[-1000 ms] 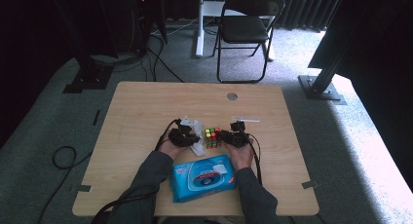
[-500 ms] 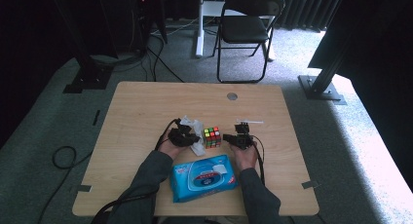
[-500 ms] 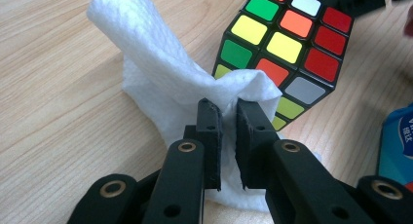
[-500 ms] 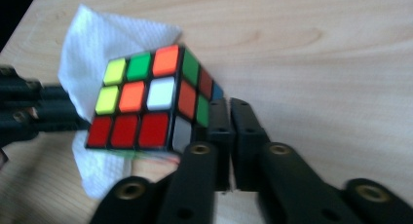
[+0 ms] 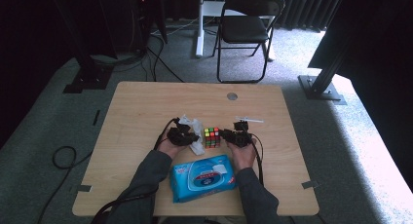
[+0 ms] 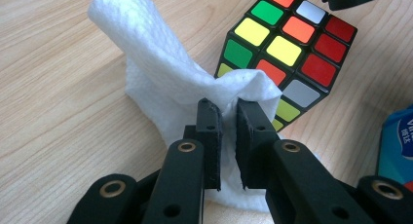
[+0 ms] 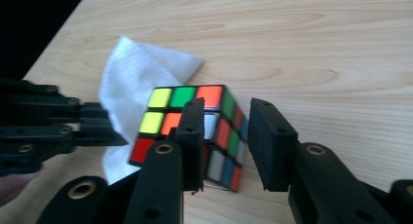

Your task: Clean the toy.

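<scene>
A scrambled puzzle cube (image 5: 212, 137) sits on the wooden table (image 5: 146, 107) between my two grippers. My left gripper (image 6: 229, 107) is shut on a fold of a white wipe (image 6: 146, 63) that lies against the cube (image 6: 287, 44). In the high view the left gripper (image 5: 187, 135) is left of the cube and the right gripper (image 5: 229, 135) is right of it. The right gripper (image 7: 226, 109) has just been opening. Its jaws stand apart around a corner of the cube (image 7: 170, 114), and the right pad is clear of it.
A blue pack of wet wipes (image 5: 203, 177) lies near the front edge between the person's forearms. A small white item (image 5: 249, 120) lies behind the right gripper, and a round grommet (image 5: 232, 96) sits further back. A folding chair (image 5: 246, 29) stands beyond the table.
The right gripper has shifted slightly beside the cube. The cube, the wipe and the left gripper have stayed where they were.
</scene>
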### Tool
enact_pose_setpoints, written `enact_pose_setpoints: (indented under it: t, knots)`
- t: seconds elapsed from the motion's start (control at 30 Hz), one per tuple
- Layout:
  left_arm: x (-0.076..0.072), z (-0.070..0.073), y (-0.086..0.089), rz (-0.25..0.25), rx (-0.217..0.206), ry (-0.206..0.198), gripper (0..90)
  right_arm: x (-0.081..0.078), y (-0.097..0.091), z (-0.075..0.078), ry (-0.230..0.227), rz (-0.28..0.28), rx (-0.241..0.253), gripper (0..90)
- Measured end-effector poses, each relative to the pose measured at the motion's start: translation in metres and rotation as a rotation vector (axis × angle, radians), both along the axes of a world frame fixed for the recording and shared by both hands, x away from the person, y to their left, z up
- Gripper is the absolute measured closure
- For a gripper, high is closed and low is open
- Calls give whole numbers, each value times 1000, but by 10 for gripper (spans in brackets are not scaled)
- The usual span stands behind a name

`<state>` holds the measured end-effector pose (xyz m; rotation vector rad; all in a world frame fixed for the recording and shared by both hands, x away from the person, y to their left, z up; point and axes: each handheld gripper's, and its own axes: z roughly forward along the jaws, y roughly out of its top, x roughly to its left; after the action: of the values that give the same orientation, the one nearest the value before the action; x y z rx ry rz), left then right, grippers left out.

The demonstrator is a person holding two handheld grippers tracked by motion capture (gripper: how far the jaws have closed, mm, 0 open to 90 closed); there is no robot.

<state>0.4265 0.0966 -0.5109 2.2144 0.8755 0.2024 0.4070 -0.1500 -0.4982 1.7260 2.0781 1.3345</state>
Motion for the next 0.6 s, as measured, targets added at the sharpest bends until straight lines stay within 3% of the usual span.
enact_pose_setpoints:
  t: [0.27,0.43,0.6]
  knots:
    - [-1,0,0,1,-6,-1,811,2,12,-4,17,33,-13,684]
    - [-1,0,-2,-3,-9,-4,811,3,10,-5,37,32,7,688]
    - [-2,0,-2,-5,-8,-4,810,6,1,-10,81,11,102,688]
